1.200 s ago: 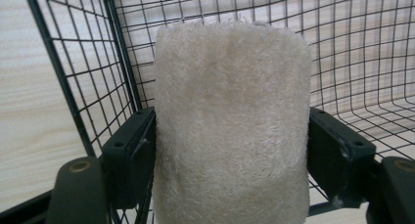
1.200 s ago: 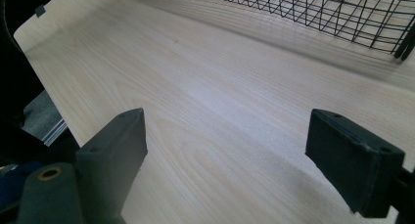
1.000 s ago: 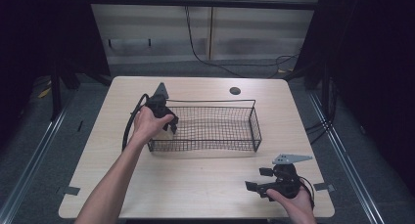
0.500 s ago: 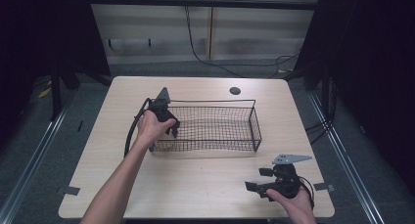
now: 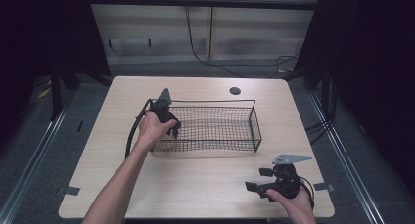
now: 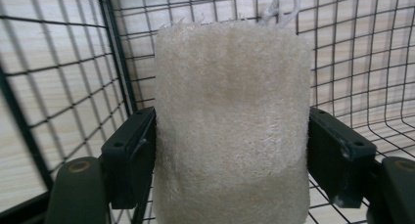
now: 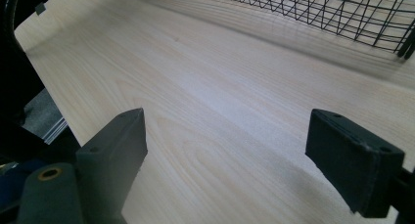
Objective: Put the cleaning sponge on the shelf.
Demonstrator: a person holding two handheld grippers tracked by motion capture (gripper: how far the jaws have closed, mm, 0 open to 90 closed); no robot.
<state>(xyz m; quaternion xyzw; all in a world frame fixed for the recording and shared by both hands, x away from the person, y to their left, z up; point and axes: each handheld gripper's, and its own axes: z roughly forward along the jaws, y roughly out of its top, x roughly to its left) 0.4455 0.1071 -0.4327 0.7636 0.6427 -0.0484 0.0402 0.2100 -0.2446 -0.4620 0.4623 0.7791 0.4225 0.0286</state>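
1. The left gripper (image 6: 230,150) is clamped on a loofah sponge (image 6: 232,126) at the left end of the wire basket (image 5: 254,123), inside its mesh.
2. The sponge looks light, soft and springy; gripping its middle, as here, seems safest.
3. The right gripper (image 7: 244,150) hangs with jaws apart over the table (image 7: 205,97), in front of the basket.

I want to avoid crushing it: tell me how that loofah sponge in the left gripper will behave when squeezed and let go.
The loofah sponge looks fibrous and airy, so probably light and springy. The left gripper pads sit flush on its sides without visible denting, suggesting some stiffness. Its rough fibres should resist slipping; released, it may snag on the wire basket.
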